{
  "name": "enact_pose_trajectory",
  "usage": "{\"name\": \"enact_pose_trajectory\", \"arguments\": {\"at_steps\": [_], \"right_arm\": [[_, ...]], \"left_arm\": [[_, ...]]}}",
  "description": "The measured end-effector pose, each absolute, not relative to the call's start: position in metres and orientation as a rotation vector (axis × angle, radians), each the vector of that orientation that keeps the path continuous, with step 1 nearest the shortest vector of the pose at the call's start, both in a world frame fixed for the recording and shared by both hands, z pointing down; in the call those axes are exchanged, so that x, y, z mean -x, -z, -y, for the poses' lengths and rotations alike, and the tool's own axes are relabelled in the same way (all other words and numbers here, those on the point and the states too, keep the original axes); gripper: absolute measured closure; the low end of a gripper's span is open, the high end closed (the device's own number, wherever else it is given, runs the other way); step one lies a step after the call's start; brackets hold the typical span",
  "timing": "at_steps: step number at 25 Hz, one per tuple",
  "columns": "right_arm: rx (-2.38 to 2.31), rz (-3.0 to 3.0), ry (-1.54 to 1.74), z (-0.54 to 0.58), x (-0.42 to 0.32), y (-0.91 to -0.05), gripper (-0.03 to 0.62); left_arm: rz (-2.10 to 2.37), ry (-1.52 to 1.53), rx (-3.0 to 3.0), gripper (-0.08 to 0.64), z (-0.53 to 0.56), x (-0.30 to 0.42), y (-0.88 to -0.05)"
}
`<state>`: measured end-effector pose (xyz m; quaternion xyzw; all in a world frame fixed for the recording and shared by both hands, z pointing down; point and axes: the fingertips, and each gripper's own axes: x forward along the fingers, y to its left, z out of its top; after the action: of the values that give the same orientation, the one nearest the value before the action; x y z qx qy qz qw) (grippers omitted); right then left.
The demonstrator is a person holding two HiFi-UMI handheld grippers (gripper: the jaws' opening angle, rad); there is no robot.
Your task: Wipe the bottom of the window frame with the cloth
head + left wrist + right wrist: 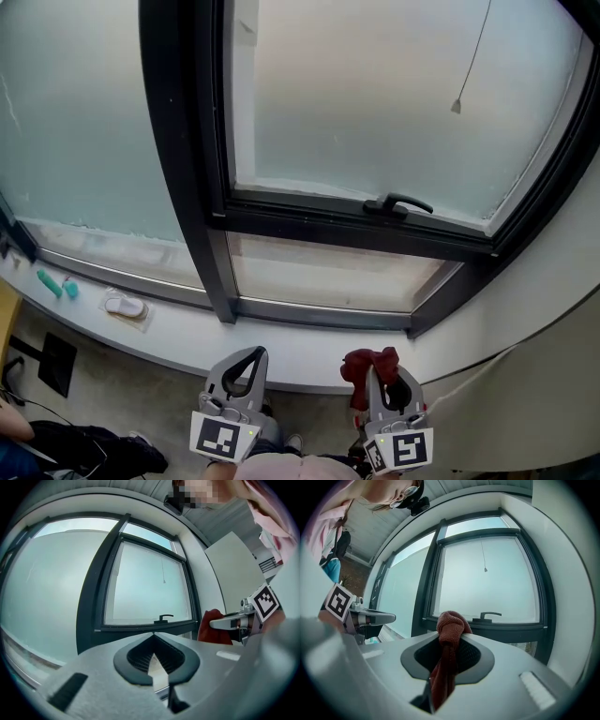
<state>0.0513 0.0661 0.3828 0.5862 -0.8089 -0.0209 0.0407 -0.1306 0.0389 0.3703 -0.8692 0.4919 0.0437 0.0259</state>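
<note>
The right claw (451, 637) is clenched on a rust-red cloth (443, 673). A bunched knot of it sticks out past the tips and the rest hangs back through the jaws, so a soft wad faces forward, which looks suited to rubbing. The left claw (153, 635) is closed with nothing between its jaws and is held level beside the other, seemingly just kept out of the way. Both hover low in front of the white sill (178, 334), well short of the dark window frame (323, 313), whose bottom rail runs above the sill and below the handle (398, 203). No contact has been made, so wiping appears not yet begun. The cloth would need to reach forward and down onto that rail.
</note>
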Motion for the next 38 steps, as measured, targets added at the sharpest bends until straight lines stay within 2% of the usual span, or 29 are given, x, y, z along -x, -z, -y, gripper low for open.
{"name": "enact_pose_trajectory", "arguments": {"at_steps": [8, 14, 30, 38], "right_arm": [[-1.948, 2.429, 0.109, -0.005, -0.027, -0.347, 0.523], [-1.993, 2.393, 0.061, 0.021, -0.013, -0.359, 0.523], [-1.862, 2.45, 0.111, 0.071, 0.049, -0.354, 0.523], [-1.755, 2.643, 0.301, 0.146, 0.086, -0.292, 0.523]], "left_arm": [[-1.405, -0.162, 2.705, 0.565, 0.039, 0.149, -0.343], [-1.298, -0.095, 2.676, 0.565, 0.071, 0.16, -0.34], [-1.436, -0.127, 2.678, 0.565, 0.092, 0.225, -0.347], [-1.541, -0.167, 2.638, 0.565, 0.086, 0.244, -0.34]]}}
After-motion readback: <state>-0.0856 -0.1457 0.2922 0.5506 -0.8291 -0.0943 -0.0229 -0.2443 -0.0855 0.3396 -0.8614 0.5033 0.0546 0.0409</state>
